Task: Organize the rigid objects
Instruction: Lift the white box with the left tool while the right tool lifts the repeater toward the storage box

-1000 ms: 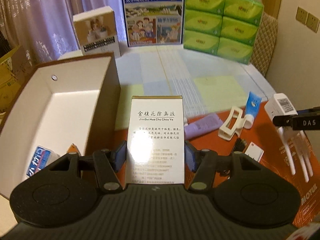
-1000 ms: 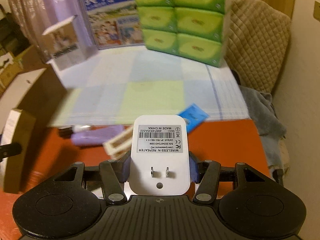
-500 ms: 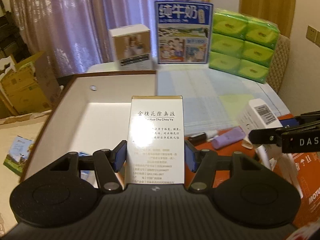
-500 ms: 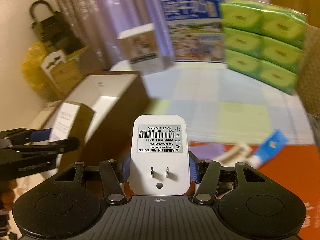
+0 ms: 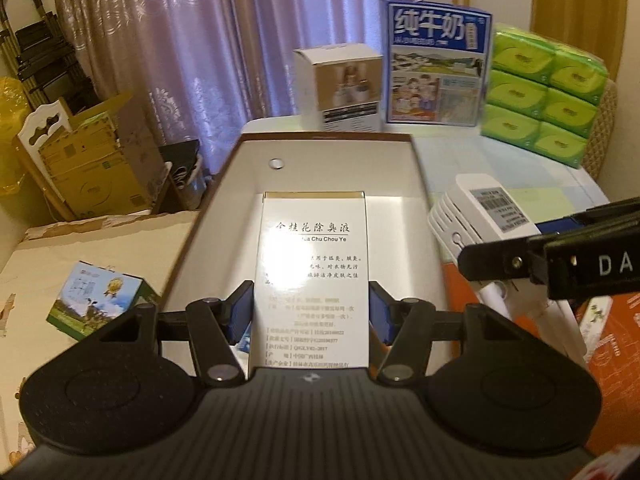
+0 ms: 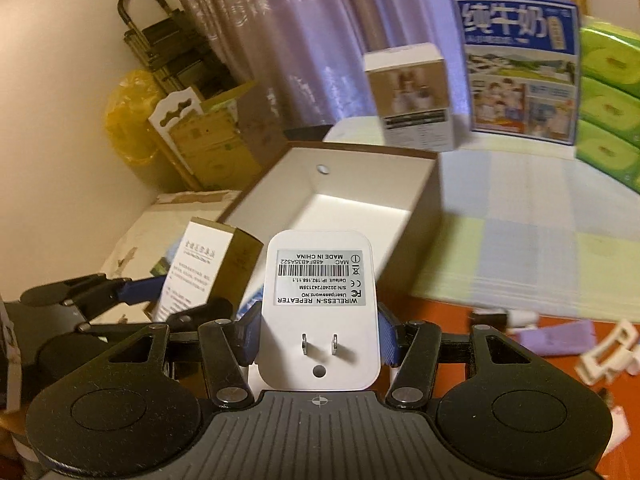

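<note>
My left hand-held gripper [image 5: 310,316] is clamped on the white deodorant carton [image 5: 312,276], held above the open storage box [image 5: 420,184], inside its rim. My right hand-held gripper [image 6: 318,338] grips the white wireless repeater [image 6: 320,304] just outside the box's right wall; the box floor beyond the carton is mostly bare.

Mauve patterned curtains [image 5: 208,52] hang across the far wall of a warmly lit room, beyond the tongs. To their left, a cream wall [image 6: 52,92], a folded black ladder [image 5: 44,52], a yellow plastic bag [image 6: 128,116] and an open cardboard carton [image 5: 100,160]. To the right, a quilted beige chair back [image 5: 606,128] against a plain wall.
</note>
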